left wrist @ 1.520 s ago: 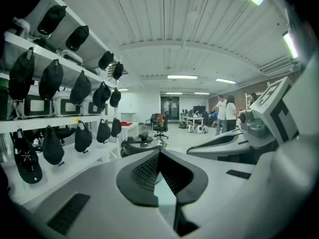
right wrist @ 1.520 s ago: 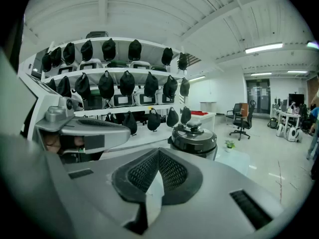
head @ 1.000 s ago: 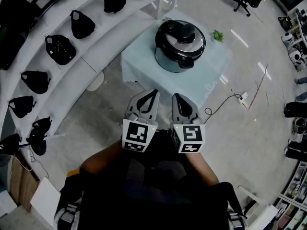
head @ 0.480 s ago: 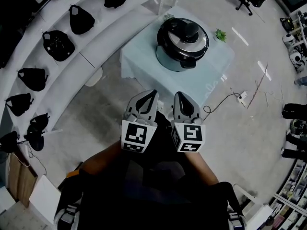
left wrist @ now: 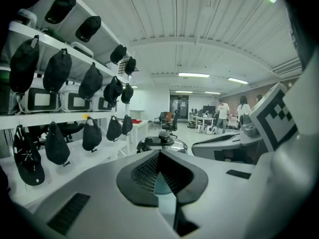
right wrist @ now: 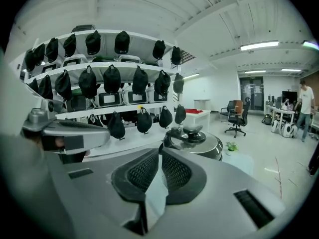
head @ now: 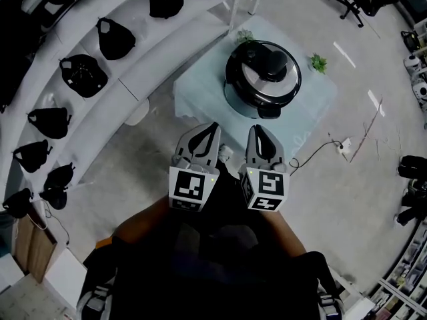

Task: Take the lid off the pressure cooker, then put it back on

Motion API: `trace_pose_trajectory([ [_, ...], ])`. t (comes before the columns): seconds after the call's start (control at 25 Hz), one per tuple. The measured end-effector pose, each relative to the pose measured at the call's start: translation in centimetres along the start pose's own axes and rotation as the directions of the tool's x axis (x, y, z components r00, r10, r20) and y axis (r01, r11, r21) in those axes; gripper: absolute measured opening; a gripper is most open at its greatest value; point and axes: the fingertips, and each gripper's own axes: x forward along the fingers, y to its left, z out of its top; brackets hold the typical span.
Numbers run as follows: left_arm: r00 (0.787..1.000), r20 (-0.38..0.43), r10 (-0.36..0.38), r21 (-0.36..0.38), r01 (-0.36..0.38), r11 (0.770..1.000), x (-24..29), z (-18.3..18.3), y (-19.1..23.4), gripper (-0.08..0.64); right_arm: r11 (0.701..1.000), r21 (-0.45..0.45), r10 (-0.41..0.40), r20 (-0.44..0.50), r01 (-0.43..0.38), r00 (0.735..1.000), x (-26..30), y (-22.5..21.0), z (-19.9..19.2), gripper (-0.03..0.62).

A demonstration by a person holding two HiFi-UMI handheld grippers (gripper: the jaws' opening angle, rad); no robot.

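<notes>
left fingers: the left gripper (left wrist: 159, 154) has them pressed together, with nothing between.
right fingers: the right gripper (right wrist: 159, 156) has them pressed together too, and is empty.
spacing: both grippers are side by side, well short of the surface (head: 200, 89).
pressure cooker (head: 262, 79): it stands on the pale surface, with the lid (head: 253, 77) on.
handling: the lid is probably heavy, stiff, polished metal, so the rim would be slippery. the black knob (head: 272, 60) looks like the best hold, and it likely needs a twist to unlock.
head view only: it shows the cooker's place on the surface and a small plant (head: 318, 63) beside it.
gripper views only: they show the closed finger pads, the lid's profile, and people far behind.
</notes>
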Motion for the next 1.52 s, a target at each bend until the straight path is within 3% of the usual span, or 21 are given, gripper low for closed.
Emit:
trace_pose_trajectory([
  [0.2, 1.000, -0.005, -0.009, -0.013, 0.009, 1.000, 4.1, 1.4, 2.0, 0.008, 0.999, 0.021, -0.031, 0.006, 0.031, 0.999, 3.8, -2.2, 1.8, 0.018],
  [0.52, 0.999, -0.030, -0.021, 0.062, 0.023, 0.998, 10.8, 4.2, 3.7, 0.008, 0.995, 0.057, -0.087, 0.010, 0.086, 0.996, 8.2, -6.9, 3.5, 0.027],
  [0.84, 0.997, -0.073, -0.017, 0.132, 0.027, 0.991, 15.1, 5.5, 4.5, 0.008, 0.990, 0.103, -0.100, 0.026, 0.097, 0.995, 11.5, -9.7, 5.2, 0.120],
  [1.04, 0.996, -0.087, -0.016, 0.141, 0.028, 0.990, 16.6, 5.8, 5.2, 0.008, 0.987, 0.120, -0.106, 0.017, 0.103, 0.994, 13.2, -10.2, 5.6, 0.207],
  [1.32, 0.992, -0.099, -0.073, 0.146, 0.087, 0.985, 19.2, 6.0, 6.1, 0.006, 0.977, 0.131, -0.170, 0.009, 0.168, 0.985, 15.1, -10.9, 6.1, 0.274],
  [1.52, 0.980, -0.097, -0.176, 0.142, 0.188, 0.972, 21.2, 6.0, 7.3, 0.008, 0.946, 0.135, -0.293, -0.022, 0.293, 0.956, 16.9, -11.7, 6.1, 0.295],
])
